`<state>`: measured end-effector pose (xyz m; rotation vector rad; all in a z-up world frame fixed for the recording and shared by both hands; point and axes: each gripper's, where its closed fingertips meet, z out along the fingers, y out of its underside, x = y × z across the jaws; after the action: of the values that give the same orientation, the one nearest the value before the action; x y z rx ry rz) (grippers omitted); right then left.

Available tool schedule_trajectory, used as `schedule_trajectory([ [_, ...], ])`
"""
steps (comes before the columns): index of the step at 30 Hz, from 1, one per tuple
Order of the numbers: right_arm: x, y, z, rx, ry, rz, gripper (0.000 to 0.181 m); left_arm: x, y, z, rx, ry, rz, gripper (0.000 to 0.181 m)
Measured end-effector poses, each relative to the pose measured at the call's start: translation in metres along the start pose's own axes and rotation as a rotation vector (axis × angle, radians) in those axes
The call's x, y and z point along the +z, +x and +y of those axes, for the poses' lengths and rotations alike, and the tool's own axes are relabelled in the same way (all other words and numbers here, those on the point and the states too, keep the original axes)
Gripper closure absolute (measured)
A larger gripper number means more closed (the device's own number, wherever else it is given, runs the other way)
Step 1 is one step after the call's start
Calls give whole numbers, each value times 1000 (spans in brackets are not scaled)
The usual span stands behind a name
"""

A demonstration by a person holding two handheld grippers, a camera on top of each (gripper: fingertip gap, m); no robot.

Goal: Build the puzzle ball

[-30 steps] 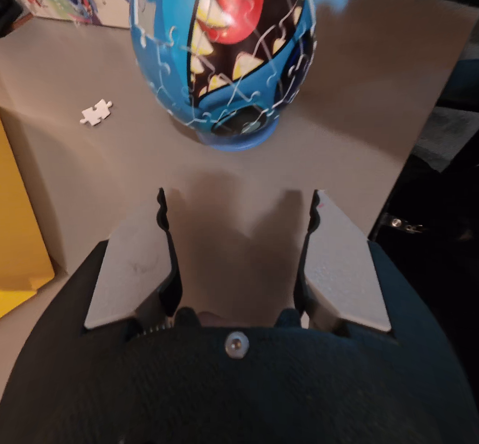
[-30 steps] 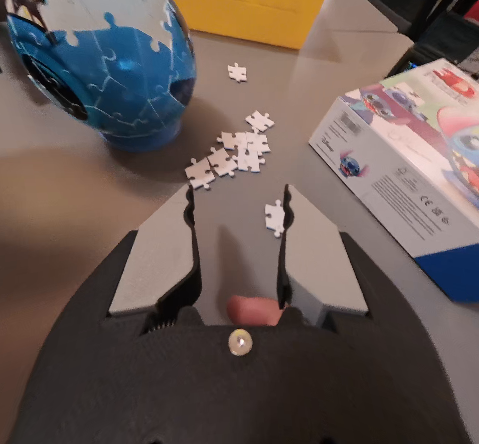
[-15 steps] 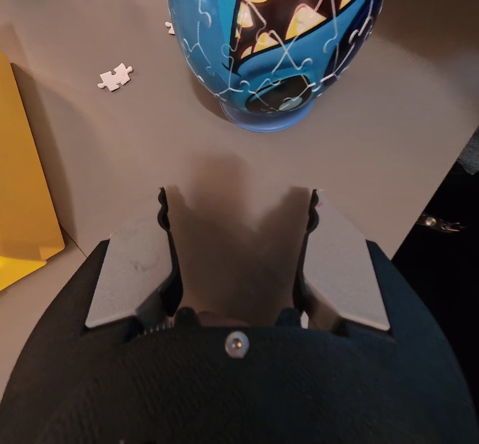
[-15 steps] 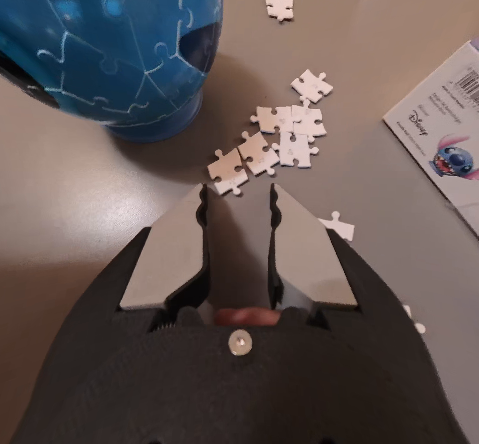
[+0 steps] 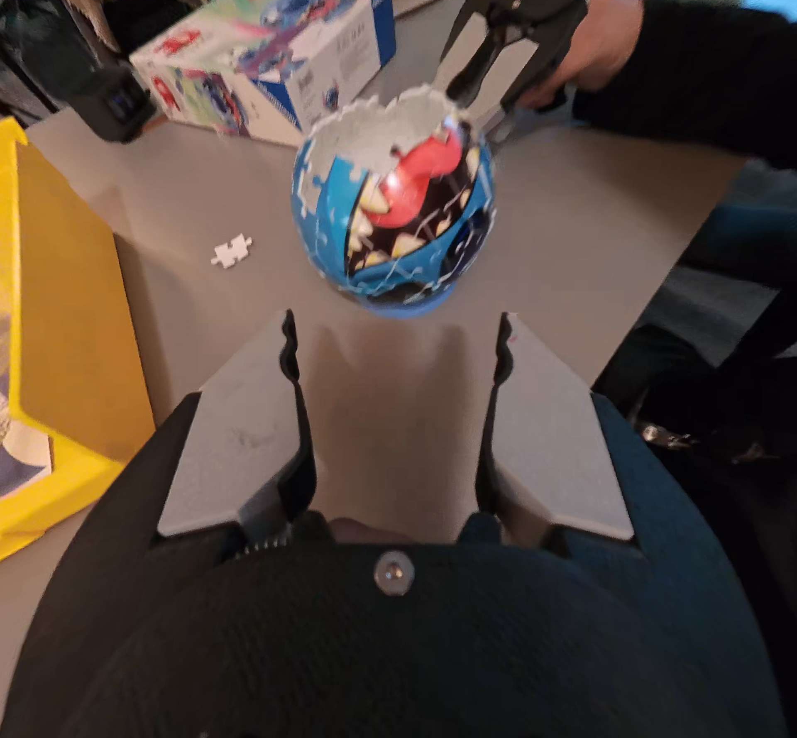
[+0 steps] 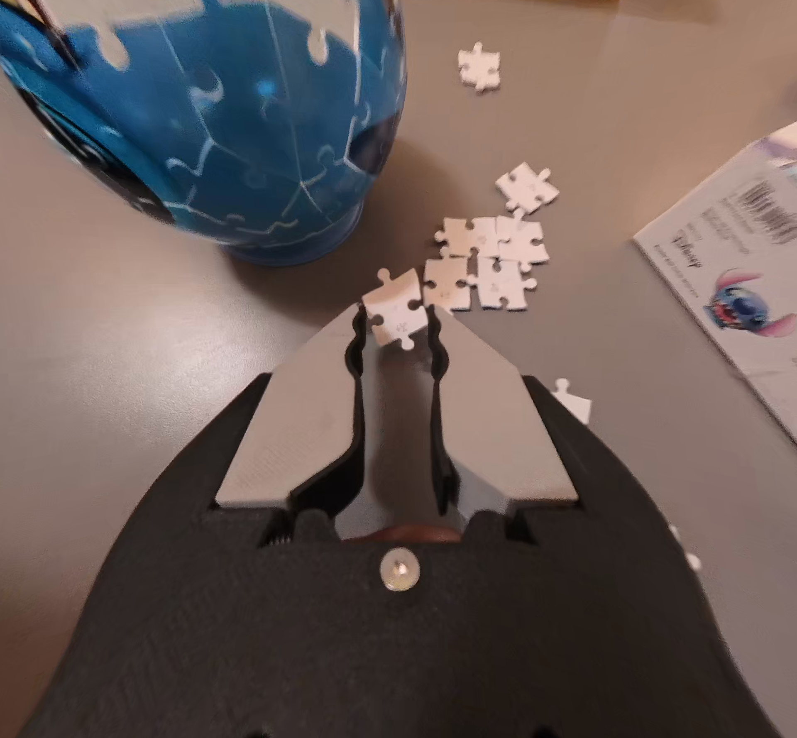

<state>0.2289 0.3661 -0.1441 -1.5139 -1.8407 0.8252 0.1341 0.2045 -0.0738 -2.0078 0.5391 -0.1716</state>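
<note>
The puzzle ball (image 5: 392,217), blue with a toothed red mouth, stands on a blue base ring on the grey table (image 5: 172,182); its top is open with a jagged rim. It fills the upper left of the right wrist view (image 6: 207,122). My left gripper (image 5: 396,320) is open and empty, just short of the ball. My right gripper (image 6: 396,316) has its jaws narrowed onto a white puzzle piece (image 6: 394,314), which sits tilted between the tips beside the ball's base. The right gripper also shows behind the ball in the left wrist view (image 5: 487,70), held by a hand.
Several white loose pieces (image 6: 487,260) lie just beyond the held one, one more (image 6: 479,66) farther off, and one (image 5: 231,250) left of the ball. The puzzle box (image 5: 267,57) stands behind, also at the right (image 6: 733,269). A yellow bin (image 5: 64,329) sits left. Spacing between my two grippers at the tips: around 20 centimetres.
My left gripper has drawn back from the ball, which now looks smaller. My right gripper has moved forward to the loose pieces and its jaws have narrowed onto the nearest one.
</note>
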Motion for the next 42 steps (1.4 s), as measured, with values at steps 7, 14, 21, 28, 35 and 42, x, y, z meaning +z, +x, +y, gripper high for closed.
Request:
schedule_trajectory([
  [7, -55, 8, -52, -63, 291, 148, 156, 0, 1, -76, -37, 160, 2, 115],
  [14, -83, 2, -80, -92, 466, 215, 156, 29, -9, -131, -130, 172, 78, 135],
  [21, -93, -5, -93, -174, 537, 306, 156, 77, -14, -148, -164, 43, 154, 140],
  [28, -92, -12, -97, -232, 538, 335, 156, 116, -8, -146, -116, -66, 176, 131],
  [35, -95, -11, -99, -243, 548, 357, 156, 134, -1, -147, -86, -88, 189, 131],
  [42, -97, -6, -97, -225, 544, 367, 156, 128, -9, -145, -95, -75, 189, 128],
])
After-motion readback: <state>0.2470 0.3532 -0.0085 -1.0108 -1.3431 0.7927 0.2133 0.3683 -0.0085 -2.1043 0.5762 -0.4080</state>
